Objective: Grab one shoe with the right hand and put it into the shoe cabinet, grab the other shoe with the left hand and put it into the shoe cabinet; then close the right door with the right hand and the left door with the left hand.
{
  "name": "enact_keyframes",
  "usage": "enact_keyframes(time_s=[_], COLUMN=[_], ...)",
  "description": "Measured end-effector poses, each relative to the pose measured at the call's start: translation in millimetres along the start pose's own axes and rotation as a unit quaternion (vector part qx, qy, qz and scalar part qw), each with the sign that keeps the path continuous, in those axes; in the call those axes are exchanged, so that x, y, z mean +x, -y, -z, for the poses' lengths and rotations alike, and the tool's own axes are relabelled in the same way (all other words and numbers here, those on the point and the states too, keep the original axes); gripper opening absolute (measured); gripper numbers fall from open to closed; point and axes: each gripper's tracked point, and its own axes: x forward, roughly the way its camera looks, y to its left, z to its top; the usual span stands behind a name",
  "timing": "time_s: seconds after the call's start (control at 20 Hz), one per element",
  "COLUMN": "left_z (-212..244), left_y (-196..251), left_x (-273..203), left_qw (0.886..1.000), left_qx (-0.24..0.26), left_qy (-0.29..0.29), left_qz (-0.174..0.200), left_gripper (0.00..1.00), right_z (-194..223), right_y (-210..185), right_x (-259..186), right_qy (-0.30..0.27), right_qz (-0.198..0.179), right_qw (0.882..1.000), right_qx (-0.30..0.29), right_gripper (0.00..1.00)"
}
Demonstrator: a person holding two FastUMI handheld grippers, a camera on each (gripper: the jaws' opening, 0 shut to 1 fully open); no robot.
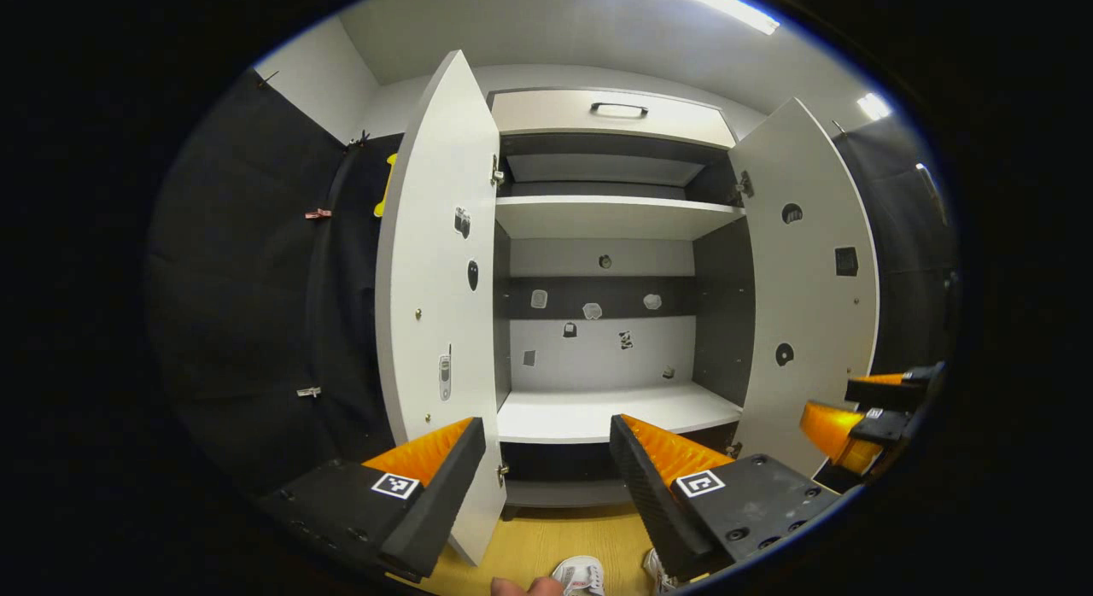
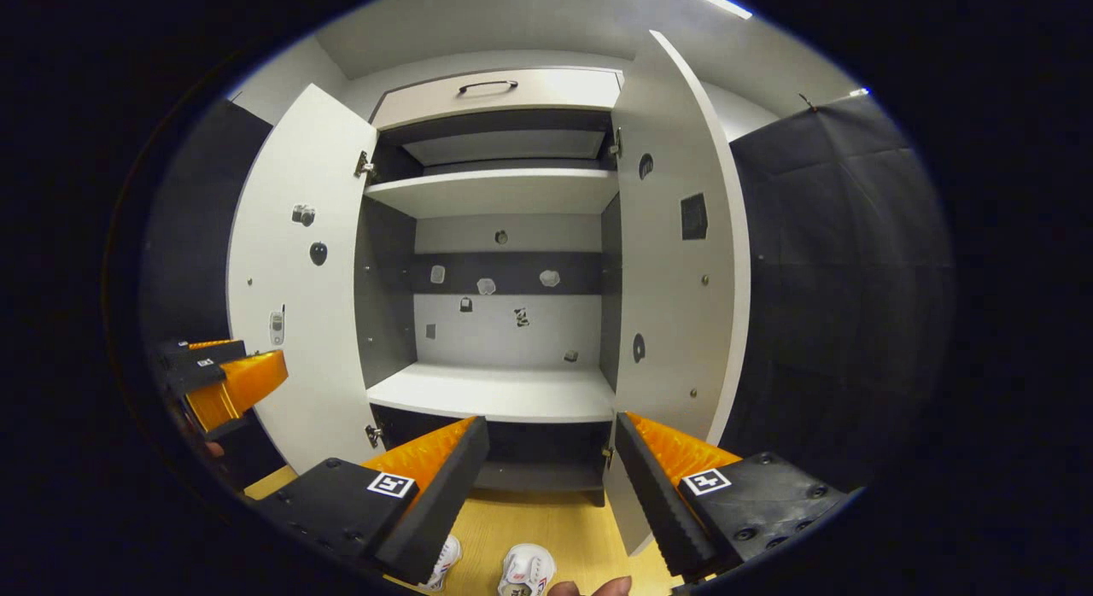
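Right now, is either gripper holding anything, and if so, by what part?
Nothing is held. The left gripper and right gripper are both open with nothing between their fingers; the shoes sit on the floor below.

Two shoes (image 2: 527, 570) on the floor (image 2: 564, 519) before the shoe cabinet (image 2: 504, 391), between its open doors (image 2: 299, 271)

White cabinet (image 1: 598, 220), grey inside; orange/blk fingers (image 1: 427, 449); white shoes (image 2: 527, 570); yellow floor (image 2: 564, 528).
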Motion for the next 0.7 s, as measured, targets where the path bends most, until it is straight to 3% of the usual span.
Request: enact_keyframes(time_s=[0.35, 0.7], left_z=[13, 37], left_y=[-14, -25], left_x=[-5, -12], left_qw=[1.0, 0.999], left_qx=[0.01, 0.019], left_qy=[0.001, -0.02], left_qz=[-0.02, -0.037], left_gripper=[0.93, 0.93], right_z=[132, 273], right_y=[-28, -49], right_x=[-20, -47], right_qy=[-0.121, -0.249], right_qz=[-0.031, -0.042], right_qw=[0.991, 0.965], right_qx=[0.037, 0.073], right_gripper=[0.98, 0.99])
